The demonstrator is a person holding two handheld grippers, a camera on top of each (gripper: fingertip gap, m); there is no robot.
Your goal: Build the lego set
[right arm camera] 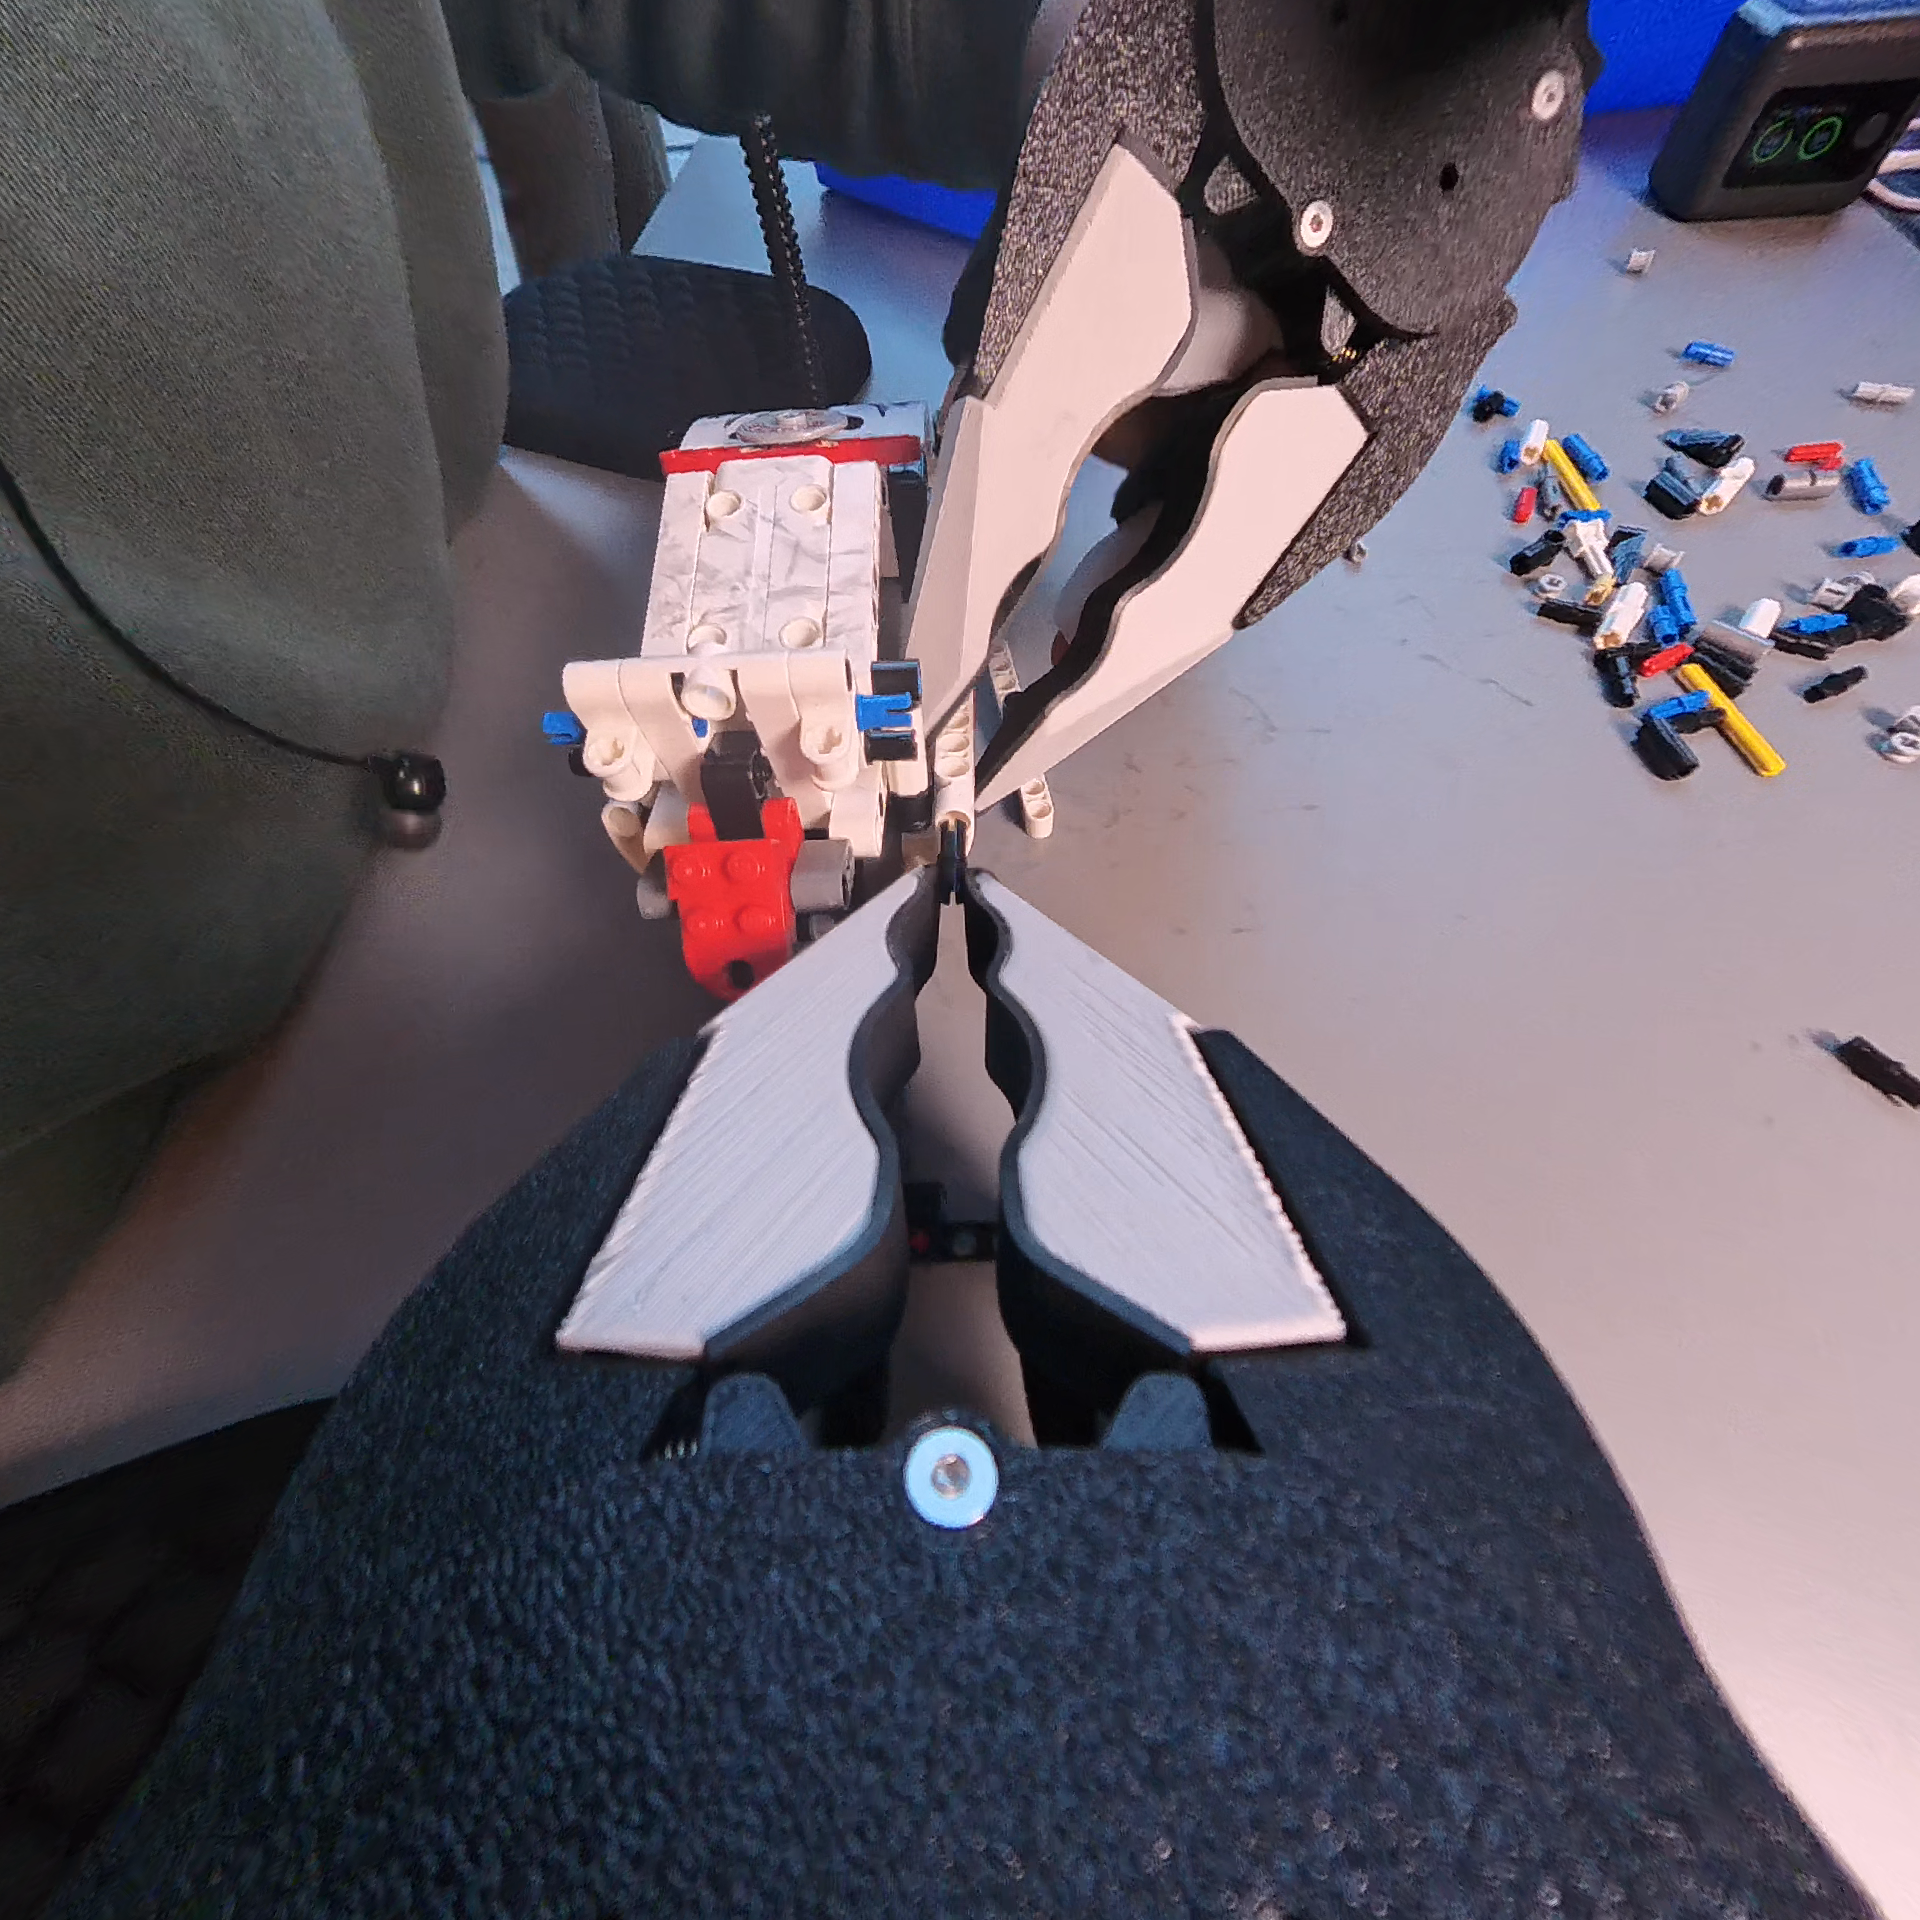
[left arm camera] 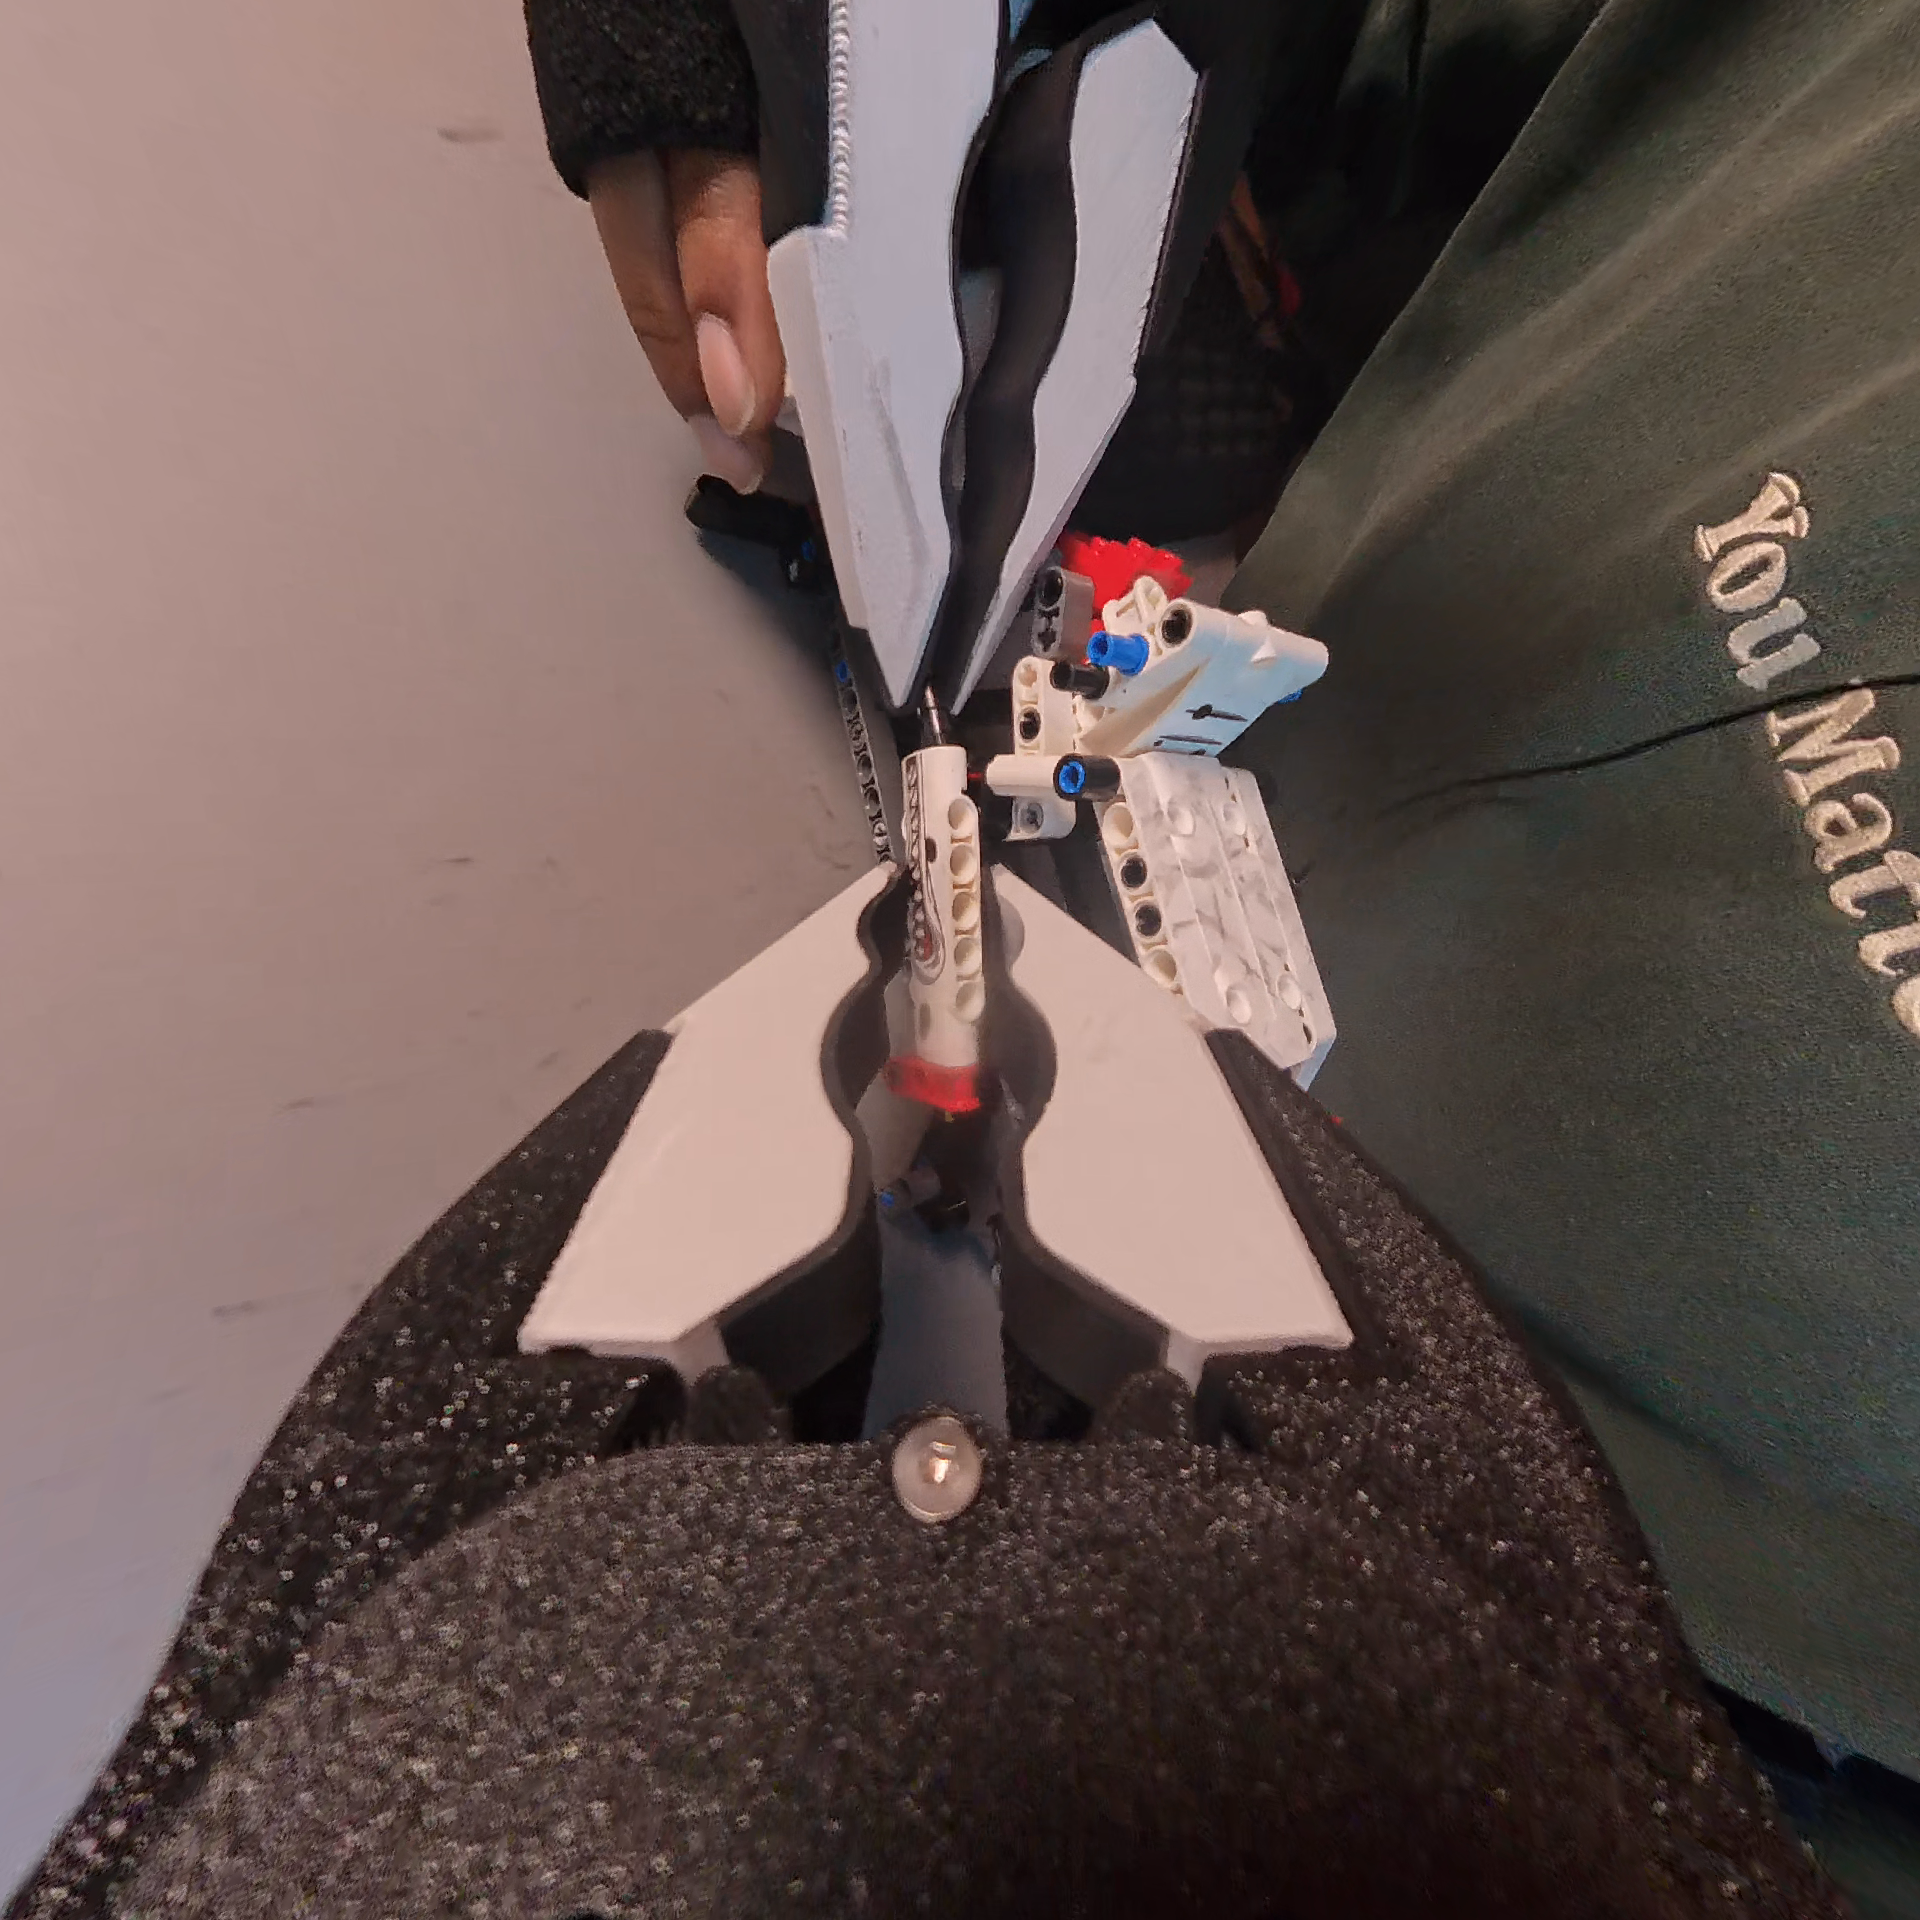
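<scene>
Grippers: two. The left gripper (left arm camera: 940,883) has its fingers clamped on a white beam (left arm camera: 951,914). The right gripper (right arm camera: 948,883) has its fingers pinched together on a thin black pin (right arm camera: 951,854).
Beam: one, white with a row of holes, its long axis running along the left fingers toward the upper middle of the left wrist view; a red ring (left arm camera: 935,1081) sits at its near end, deep between the fingers.
Pin: one, sticking out of the beam's far end, in line with the beam; the two grippers meet tip to tip there, mid-frame in both views.
Model: one part-built white lego model (right arm camera: 769,644) with a red block (right arm camera: 732,894) at its near end and blue pins on both sides. It stands on the grey worktop (right arm camera: 1351,987) just left of the gripper tips in the right wrist view, its long axis running away from the camera.
Loose parts: a scatter of many small blue, black, white, red and yellow pieces (right arm camera: 1704,582) at the right edge of the right wrist view, well apart from the model.
Around: a person's green sweatshirt (left arm camera: 1558,727) close behind the model; a hand (left arm camera: 696,301) on the right gripper, upper left of the left wrist view; a dark device with a screen (right arm camera: 1808,125) at upper right.
</scene>
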